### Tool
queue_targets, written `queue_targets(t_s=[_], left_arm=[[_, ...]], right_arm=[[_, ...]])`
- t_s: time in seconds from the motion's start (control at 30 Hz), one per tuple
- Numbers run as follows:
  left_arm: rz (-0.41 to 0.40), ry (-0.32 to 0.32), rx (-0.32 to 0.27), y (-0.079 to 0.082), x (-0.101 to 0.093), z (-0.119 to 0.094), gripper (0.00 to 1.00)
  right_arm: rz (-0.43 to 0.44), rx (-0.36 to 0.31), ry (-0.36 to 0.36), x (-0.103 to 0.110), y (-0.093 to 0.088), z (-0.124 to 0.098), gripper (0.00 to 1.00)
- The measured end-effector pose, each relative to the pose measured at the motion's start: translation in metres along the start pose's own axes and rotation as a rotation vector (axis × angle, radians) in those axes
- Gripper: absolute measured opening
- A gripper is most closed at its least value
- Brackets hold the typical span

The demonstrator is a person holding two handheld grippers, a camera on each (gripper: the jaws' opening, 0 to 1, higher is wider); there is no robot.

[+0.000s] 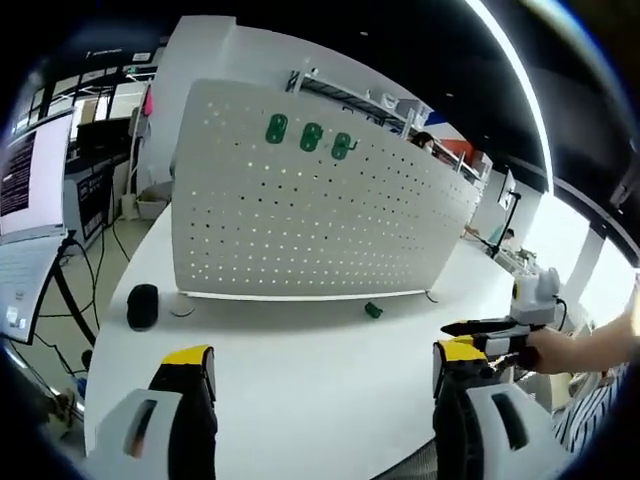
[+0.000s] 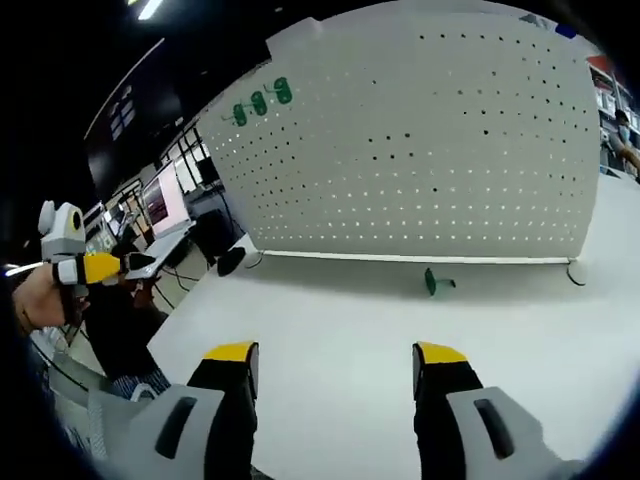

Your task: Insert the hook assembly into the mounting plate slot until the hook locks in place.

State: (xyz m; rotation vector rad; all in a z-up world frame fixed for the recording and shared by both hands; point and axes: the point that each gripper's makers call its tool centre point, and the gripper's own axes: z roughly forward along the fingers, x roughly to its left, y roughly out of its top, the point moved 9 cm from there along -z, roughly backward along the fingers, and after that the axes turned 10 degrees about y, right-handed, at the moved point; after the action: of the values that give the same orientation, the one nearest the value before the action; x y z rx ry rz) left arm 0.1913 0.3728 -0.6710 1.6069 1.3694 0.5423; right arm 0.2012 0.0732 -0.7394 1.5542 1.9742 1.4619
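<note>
Hook lies loose on the counter, both tools wide and empty.
The hook (image 2: pixel 436 283) sits at twelve o'clock of the right tool (image 2: pixel 338 368), below the pegboard (image 2: pixel 420 140); approach low, pinch its body, leaving the prongs free.

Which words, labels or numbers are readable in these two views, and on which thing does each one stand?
No text can be read.
Monitor: lines of text, too small and blurred.
White pegboard, green hooks, both grippers: no lettering to be seen.
</note>
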Motion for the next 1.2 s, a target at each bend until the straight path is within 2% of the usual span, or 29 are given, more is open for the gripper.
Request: queue_targets(t_s=[0.17, 0.37, 0.43, 0.47, 0.57, 0.67, 0.93, 1.1, 1.2], left_arm=[[-0.021, -0.008, 0.022, -0.006, -0.003, 0.007, 0.89], [-0.014, 0.008, 0.037, -0.006, -0.001, 0.007, 0.88], [0.056, 0.034, 0.058, -0.008, 0.004, 0.009, 0.86], [0.064, 0.035, 0.071, -0.010, 0.005, 0.010, 0.86], [0.023, 0.037, 0.087, -0.013, 0.010, 0.014, 0.87], [-0.002, 0.037, 0.090, -0.014, 0.013, 0.016, 0.88], [-0.001, 0.057, 0.088, -0.014, 0.020, 0.020, 0.87], [0.020, 0.068, 0.088, -0.014, 0.022, 0.018, 0.86], [0.003, 0.074, 0.089, -0.017, 0.025, 0.016, 0.85]], right_arm=[[0.039, -0.005, 0.014, -0.018, 0.010, 0.033, 0.59], [0.084, 0.048, 0.007, -0.048, 0.009, 0.077, 0.57], [0.114, 0.048, -0.007, -0.057, 0.009, 0.088, 0.56], [0.127, 0.039, -0.018, -0.062, 0.010, 0.093, 0.56], [0.167, 0.043, -0.044, -0.072, 0.008, 0.104, 0.55], [0.180, 0.046, -0.068, -0.081, 0.007, 0.110, 0.55], [0.220, 0.040, -0.099, -0.096, 0.009, 0.119, 0.55], [0.250, 0.027, -0.146, -0.106, 0.012, 0.121, 0.54], [0.257, 0.012, -0.187, -0.110, 0.013, 0.117, 0.54]])
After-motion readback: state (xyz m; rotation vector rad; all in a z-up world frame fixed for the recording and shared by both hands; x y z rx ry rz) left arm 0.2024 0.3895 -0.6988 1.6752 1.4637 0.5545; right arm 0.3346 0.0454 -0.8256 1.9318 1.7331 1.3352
